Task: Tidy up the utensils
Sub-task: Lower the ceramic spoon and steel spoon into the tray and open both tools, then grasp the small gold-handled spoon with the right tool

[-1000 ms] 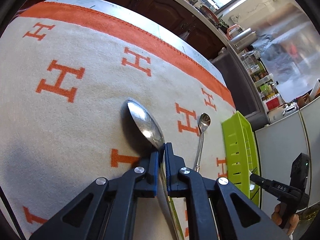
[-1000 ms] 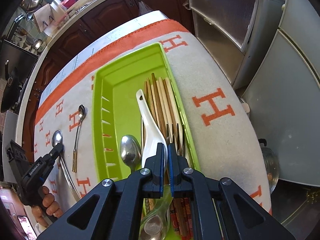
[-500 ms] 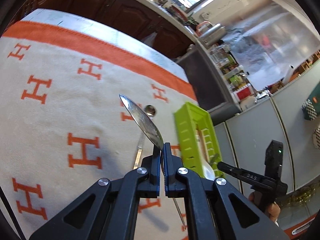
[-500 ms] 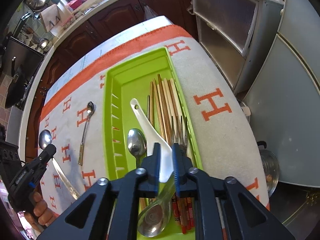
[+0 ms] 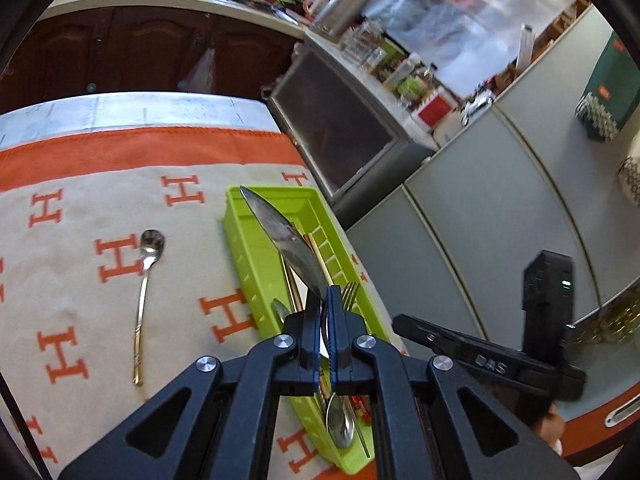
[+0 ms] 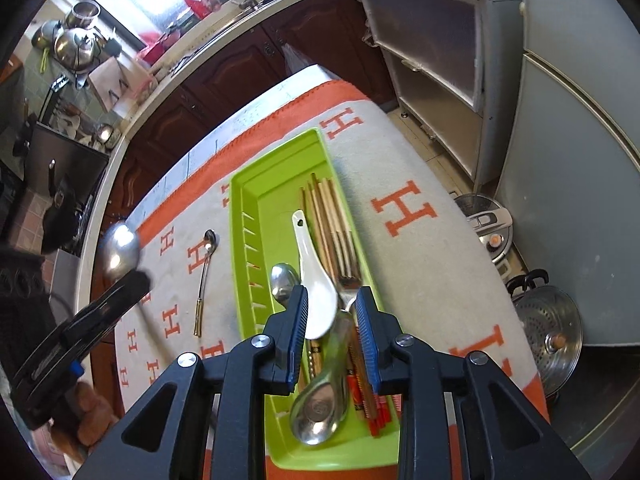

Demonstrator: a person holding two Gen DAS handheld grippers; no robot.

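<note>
My left gripper (image 5: pixel 326 308) is shut on the neck of a large steel spoon (image 5: pixel 288 240). It holds the spoon in the air above the green tray (image 5: pixel 248 248), bowl pointing away. From the right wrist, that spoon (image 6: pixel 120 248) and the left gripper (image 6: pixel 138 278) show at the left, over the table edge. My right gripper (image 6: pixel 332 320) hovers over the tray's (image 6: pixel 244 216) near end with its jaws opening. Nothing is pinched; a white ceramic spoon (image 6: pixel 316 280) and a steel ladle spoon (image 6: pixel 324 392) lie in the tray below the gap. A small spoon (image 6: pixel 206 264) rests on the cloth.
The tray also holds chopsticks (image 6: pixel 324 208), a fork (image 6: pixel 348 276) and a steel spoon (image 6: pixel 284 284). The cream cloth with orange H marks (image 6: pixel 408 212) covers the table. A steel pot (image 6: pixel 548 332) and a cooker lid (image 6: pixel 488 224) sit on the floor at right, by grey cabinets.
The left gripper lifted the large spoon off the cloth and carried it rightward over the tray. The right gripper's jaws went from shut to apart and rose a little.
</note>
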